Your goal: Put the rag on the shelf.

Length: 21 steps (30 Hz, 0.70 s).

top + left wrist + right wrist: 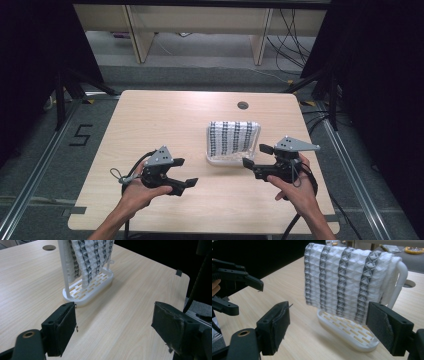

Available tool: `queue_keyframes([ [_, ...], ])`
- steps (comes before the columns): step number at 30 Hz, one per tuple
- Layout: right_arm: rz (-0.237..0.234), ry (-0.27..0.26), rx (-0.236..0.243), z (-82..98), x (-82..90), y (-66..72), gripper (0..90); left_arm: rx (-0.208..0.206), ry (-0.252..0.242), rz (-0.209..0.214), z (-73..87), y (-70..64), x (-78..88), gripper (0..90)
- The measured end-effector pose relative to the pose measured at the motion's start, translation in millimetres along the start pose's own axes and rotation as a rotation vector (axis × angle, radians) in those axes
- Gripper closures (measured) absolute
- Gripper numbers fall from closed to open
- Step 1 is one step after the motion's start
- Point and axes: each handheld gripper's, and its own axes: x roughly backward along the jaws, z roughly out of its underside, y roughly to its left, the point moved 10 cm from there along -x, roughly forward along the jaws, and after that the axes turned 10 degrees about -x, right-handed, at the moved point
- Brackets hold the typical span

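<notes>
High view, tabletop [165,120]: light wood, with a round cable hole [243,105] toward the upper right of its surface.
Rack [226,160]: white, slotted oval base with upright posts, right of frame centre.
Cloth [232,137]: white with dark patterned stripes, draped over the rack's top bar and hanging down both sides above the base.
Left gripper [182,172]: lower left of centre, held in the left hand [142,192]; fingers spread apart, nothing between them, pointing right toward the rack but apart from it.
Right gripper [256,156]: lower right, held in the right hand [295,192]; fingers spread apart, nothing between them, just beside the rack's lower right end.
Left gripper view: rack base sits upper centre, beyond the open fingers [61,327].
Right gripper view: cloth fills upper centre between the open fingers [387,327]; left gripper at left edge.
</notes>
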Motion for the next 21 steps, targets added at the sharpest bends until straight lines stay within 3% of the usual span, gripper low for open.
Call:
queue_keyframes([
  [2,0.01,-0.006,0.0,0.8,-0.6,0.3,20.7,-0.004,0.01,-0.003,3.0,-0.9,0.8,18.5],
  [3,-0.001,0.007,-0.031,3.9,-0.5,4.4,20.7,-0.002,0.001,-0.002,4.4,-2.2,0.5,18.5],
  [5,0.001,-0.006,0.016,3.3,-0.9,1.9,21.2,-0.009,0.003,-0.008,6.7,-2.4,2.0,18.5],
  [7,0.01,-0.01,0.016,6.2,-1.8,3.2,21.5,-0.013,0.003,-0.008,8.3,-3.1,2.8,18.5],
  [8,-0.007,0.006,-0.011,9.1,-1.9,6.5,21.6,-0.013,0.003,-0.008,8.3,-3.1,2.8,18.5],
  [9,0.0,-0.002,0.015,10.1,-3.4,4.7,21.7,-0.014,-0.004,-0.014,10.2,-3.5,3.3,18.5],
  [10,-0.001,-0.005,-0.006,11.5,-4.0,6.6,21.8,-0.014,-0.004,-0.014,10.2,-3.5,3.3,18.5],
  [11,-0.007,0.003,0.013,13.9,-4.9,6.3,22.0,-0.01,-0.001,-0.003,12.9,-5.5,4.2,18.5],
  [12,-0.012,0.016,-0.015,16.7,-4.8,9.4,22.0,-0.013,-0.001,-0.003,14.6,-5.9,4.4,18.5],
  [15,-0.014,0.013,0.015,18.1,-5.9,8.7,22.0,-0.013,0.001,-0.008,18.4,-6.7,4.7,18.5],
  [16,-0.018,0.022,-0.015,20.9,-5.9,12.1,22.1,-0.01,0.007,-0.006,19.7,-7.2,5.3,18.5],
  [17,-0.015,0.013,0.014,21.0,-6.8,10.9,22.1,-0.01,0.012,-0.005,22.3,-7.7,5.7,18.5],
  [20,-0.01,0.026,-0.007,24.8,-6.9,13.6,22.1,-0.007,0.012,-0.006,25.1,-8.3,6.4,18.5],
  [21,-0.02,0.017,0.021,24.3,-8.0,13.0,22.1,-0.014,0.014,-0.005,26.4,-8.3,7.0,18.5],
])
